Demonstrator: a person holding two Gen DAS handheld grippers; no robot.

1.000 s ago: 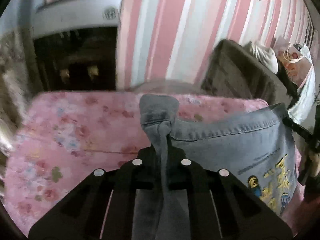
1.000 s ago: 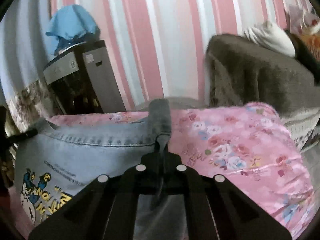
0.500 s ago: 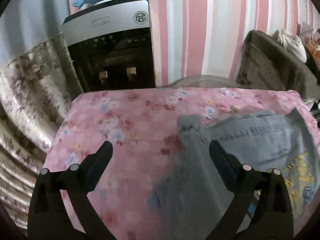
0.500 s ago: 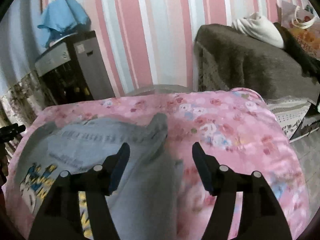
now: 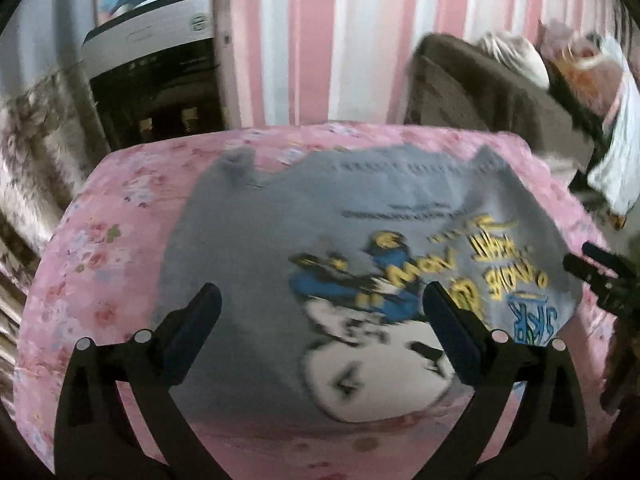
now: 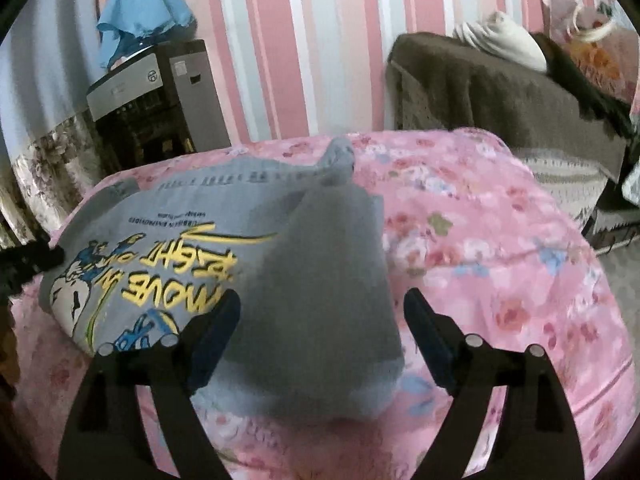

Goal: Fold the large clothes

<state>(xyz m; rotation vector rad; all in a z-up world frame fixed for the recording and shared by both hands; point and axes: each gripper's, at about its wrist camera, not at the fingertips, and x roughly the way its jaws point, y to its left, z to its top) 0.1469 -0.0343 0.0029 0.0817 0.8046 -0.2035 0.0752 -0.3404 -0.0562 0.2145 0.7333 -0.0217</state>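
Note:
A grey T-shirt (image 5: 256, 248) with a yellow, blue and white cartoon print lies spread on the pink floral bedspread (image 5: 100, 264). It also shows in the right wrist view (image 6: 312, 280), where one grey part is folded over the body. My left gripper (image 5: 320, 312) is open and empty above the shirt's printed middle. My right gripper (image 6: 322, 318) is open and empty above the folded grey part. The right gripper shows at the right edge of the left wrist view (image 5: 604, 276), and the left gripper at the left edge of the right wrist view (image 6: 28, 264).
A black and silver appliance (image 6: 152, 104) with a blue cloth (image 6: 140, 12) on top stands behind the bed, against the pink striped wall. A brown-covered sofa (image 6: 500, 92) with a white cushion (image 6: 504, 40) stands at the back right. A floral curtain (image 5: 36, 140) hangs at the left.
Both grippers were shut on the shirt's corners a second ago. They have opened, let the shirt drop flat on the bed, and pulled back toward me.

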